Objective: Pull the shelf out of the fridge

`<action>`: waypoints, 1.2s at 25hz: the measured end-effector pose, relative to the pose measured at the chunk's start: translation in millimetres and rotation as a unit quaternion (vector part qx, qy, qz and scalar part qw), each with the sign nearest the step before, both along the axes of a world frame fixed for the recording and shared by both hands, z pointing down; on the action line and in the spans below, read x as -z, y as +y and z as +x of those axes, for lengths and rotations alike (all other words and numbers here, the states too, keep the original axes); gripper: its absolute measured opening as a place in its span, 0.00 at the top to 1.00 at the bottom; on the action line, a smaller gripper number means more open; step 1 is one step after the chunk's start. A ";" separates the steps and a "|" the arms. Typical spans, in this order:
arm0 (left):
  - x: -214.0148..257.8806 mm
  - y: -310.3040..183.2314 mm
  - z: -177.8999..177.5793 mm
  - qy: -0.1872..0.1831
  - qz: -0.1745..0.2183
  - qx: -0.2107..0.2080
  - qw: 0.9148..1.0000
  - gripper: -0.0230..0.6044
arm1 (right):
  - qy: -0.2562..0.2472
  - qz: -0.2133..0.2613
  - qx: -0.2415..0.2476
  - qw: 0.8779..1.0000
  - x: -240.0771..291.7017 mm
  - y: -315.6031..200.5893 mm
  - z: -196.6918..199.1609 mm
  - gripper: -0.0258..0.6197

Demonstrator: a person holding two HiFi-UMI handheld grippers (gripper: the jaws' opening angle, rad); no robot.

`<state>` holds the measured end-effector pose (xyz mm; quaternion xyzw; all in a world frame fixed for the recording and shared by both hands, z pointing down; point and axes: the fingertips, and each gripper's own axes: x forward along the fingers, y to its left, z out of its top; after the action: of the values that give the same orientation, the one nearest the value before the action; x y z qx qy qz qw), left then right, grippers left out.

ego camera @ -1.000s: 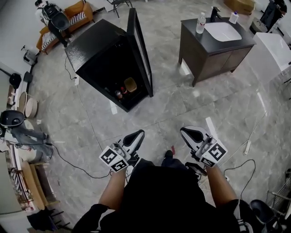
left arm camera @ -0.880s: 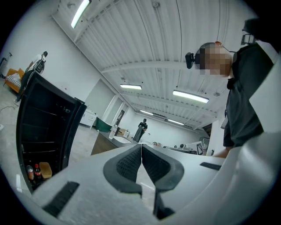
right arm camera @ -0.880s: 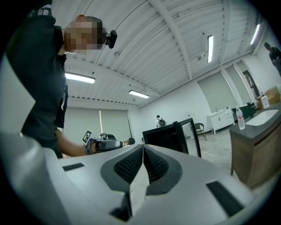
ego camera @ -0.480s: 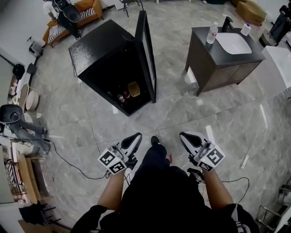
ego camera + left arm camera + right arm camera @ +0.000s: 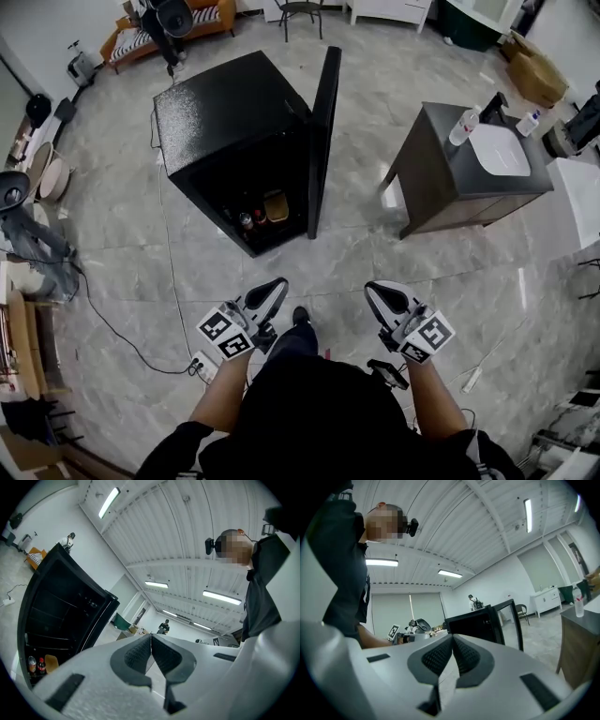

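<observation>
Left gripper point(image 5: 274, 287): jaws fully together, pads meeting, nothing between them

Right gripper point(image 5: 377, 292): same, jaws closed on nothing

Both held low in front of the person's body, side by side, tips aimed toward the fridge point(image 5: 225, 112)

Fridge is black and stands on the grey tiled floor point(image 5: 309, 262), well apart from both grippers with bare tile between. Its door point(image 5: 324, 141) is swung open, edge-on in the head view, on the right side of the cabinet

Shelf point(image 5: 54, 638) sits inside the fridge. It shows only as faint horizontal lines in the dark interior in the left gripper view, and the head view doesn't resolve it. No gripper is near it or touching it

At the bottom of the fridge: two small bottles point(image 5: 246, 221) with an orange container point(image 5: 276, 204) just beside them

The fridge opening is ahead and to the left of the left gripper. In the right gripper view the fridge and open door sit straight beyond the closed jaws

Off to the right, well clear of the fridge: a dark desk point(image 5: 441, 187) with a white sink point(image 5: 499, 150)
</observation>
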<state>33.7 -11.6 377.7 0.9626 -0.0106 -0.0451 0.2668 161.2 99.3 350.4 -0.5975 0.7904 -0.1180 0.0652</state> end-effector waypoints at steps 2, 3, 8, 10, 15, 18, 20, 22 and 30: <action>-1.8 -17.2 3.9 0.005 -0.005 0.007 1.000 0.93 | 0.003 -0.002 0.012 1.000 1.3 -23.6 3.8 0.92; -3.1 -26.0 5.2 0.007 -0.008 0.011 1.000 0.93 | 0.003 -0.001 0.017 1.000 2.4 -35.4 4.9 0.92; -2.8 -65.7 9.3 0.016 -0.013 0.034 0.999 0.93 | 0.002 0.009 0.042 0.999 16.7 -85.0 9.6 0.92; -1.7 -77.2 8.6 0.018 -0.011 0.044 0.999 0.93 | 0.007 0.013 0.051 0.999 22.4 -100.7 13.5 0.92; -3.4 -96.9 0.5 0.018 -0.012 0.075 0.997 0.93 | 0.012 0.021 0.082 0.996 28.2 -140.0 17.2 0.92; -6.3 -107.0 -5.1 0.015 -0.013 0.104 0.994 0.93 | 0.003 0.022 0.111 0.994 23.9 -161.6 17.2 0.92; -8.3 -114.3 -6.7 0.011 -0.014 0.126 0.992 0.93 | -0.004 0.020 0.134 0.991 18.7 -175.5 16.6 0.92; -9.3 -118.5 -4.8 0.005 -0.017 0.153 0.988 0.93 | -0.010 0.018 0.165 0.986 14.0 -187.6 17.4 0.92; 6.6 -126.2 6.2 0.005 -0.029 0.258 0.966 0.93 | -0.080 0.011 0.289 0.954 14.6 -236.1 22.1 0.92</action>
<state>40.0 -137.8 371.1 0.9188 -0.2587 -0.1170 0.2741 183.4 -136.7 335.8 -0.3314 0.9227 -0.1706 0.0984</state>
